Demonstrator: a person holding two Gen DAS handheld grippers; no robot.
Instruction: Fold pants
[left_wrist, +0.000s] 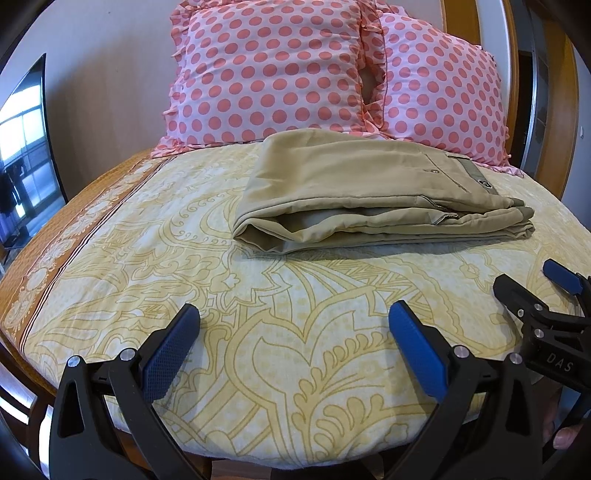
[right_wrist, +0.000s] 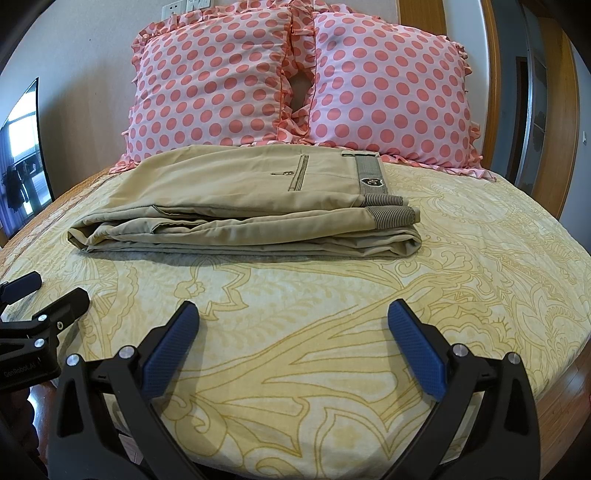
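Note:
Khaki pants (left_wrist: 354, 188) lie folded in a flat stack on the yellow patterned bedspread (left_wrist: 258, 314), just in front of the pillows. They also show in the right wrist view (right_wrist: 240, 206), with the striped waistband at the right end. My left gripper (left_wrist: 293, 321) is open and empty, hovering over the bedspread short of the pants. My right gripper (right_wrist: 293, 317) is open and empty too, at the same distance. Each gripper shows at the edge of the other's view: the right gripper (left_wrist: 532, 284) and the left gripper (right_wrist: 51, 291).
Two pink polka-dot pillows (right_wrist: 221, 81) (right_wrist: 391, 96) lean against the wall behind the pants. A dark screen (left_wrist: 26, 147) stands to the left of the bed. A wooden door frame (right_wrist: 554, 129) is at the right. The bed's near edge (right_wrist: 332, 458) curves below the grippers.

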